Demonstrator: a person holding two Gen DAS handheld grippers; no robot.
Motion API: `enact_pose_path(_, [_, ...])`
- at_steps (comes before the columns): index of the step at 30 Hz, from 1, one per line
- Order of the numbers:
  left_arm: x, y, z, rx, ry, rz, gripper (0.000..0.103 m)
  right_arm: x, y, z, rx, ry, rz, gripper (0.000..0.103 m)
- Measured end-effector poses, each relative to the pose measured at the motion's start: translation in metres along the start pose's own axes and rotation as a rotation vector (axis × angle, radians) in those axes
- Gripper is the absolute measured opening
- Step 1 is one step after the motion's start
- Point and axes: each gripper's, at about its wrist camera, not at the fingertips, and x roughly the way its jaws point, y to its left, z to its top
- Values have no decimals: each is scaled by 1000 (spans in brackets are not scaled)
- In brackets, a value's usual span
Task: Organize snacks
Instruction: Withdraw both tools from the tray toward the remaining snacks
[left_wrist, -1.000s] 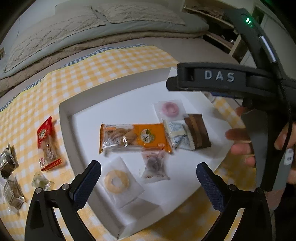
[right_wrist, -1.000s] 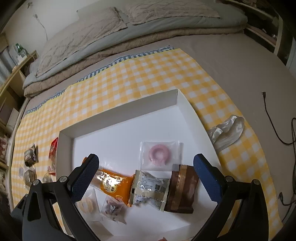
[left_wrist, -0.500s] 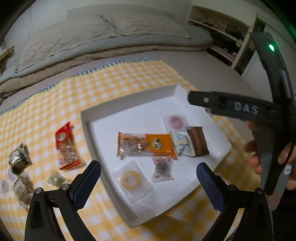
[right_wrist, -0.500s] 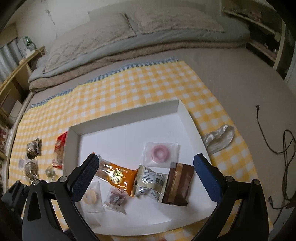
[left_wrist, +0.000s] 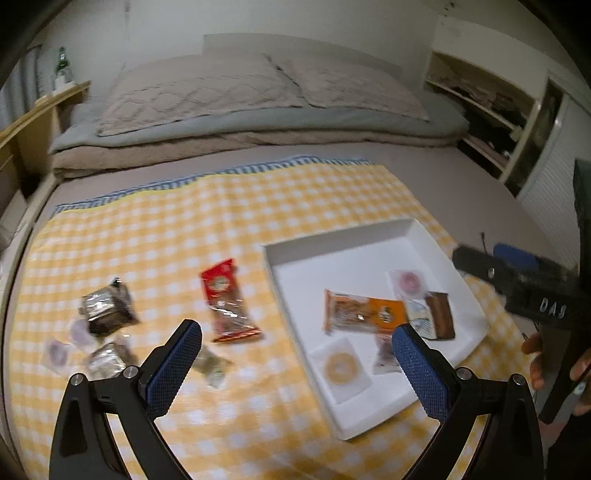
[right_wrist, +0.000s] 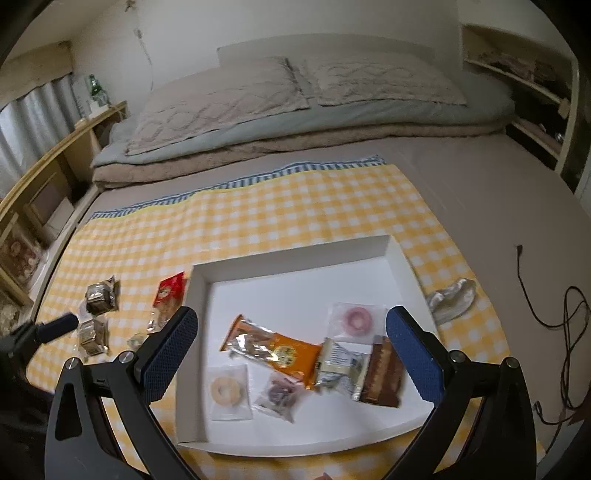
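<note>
A white tray lies on a yellow checked cloth. In it are an orange packet, a pink ring snack, a brown bar, a white packet, a yellow ring snack and a dark snack. Left of the tray lie a red packet, dark wrapped snacks and small clear packets. My left gripper is open and empty, high above the cloth. My right gripper is open and empty above the tray.
A bed with pillows lies beyond the cloth. Wooden shelves stand at the left and shelves at the right. A crumpled clear wrapper and a black cable lie right of the tray.
Both grippers have risen and pulled back from the tray. The left view has swung left, so the loose snacks on the cloth now sit ahead of it. Both stay open.
</note>
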Motion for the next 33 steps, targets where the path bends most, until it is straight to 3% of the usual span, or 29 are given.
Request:
enact_pose_path(18, [-49, 108, -22, -166, -16, 191, 103, 27, 76, -11, -91, 35, 108, 103])
enact_pose_path(29, [-34, 153, -32, -227, 16, 262, 103, 63, 122, -13, -178, 63, 160, 103])
enact_pose_path(31, [-25, 161, -31, -241, 31, 273, 100, 74, 132, -16, -210, 92, 164, 103])
enact_pose_path(33, [-11, 171, -31, -264, 63, 265, 88, 87, 143, -20, -241, 128, 173, 103])
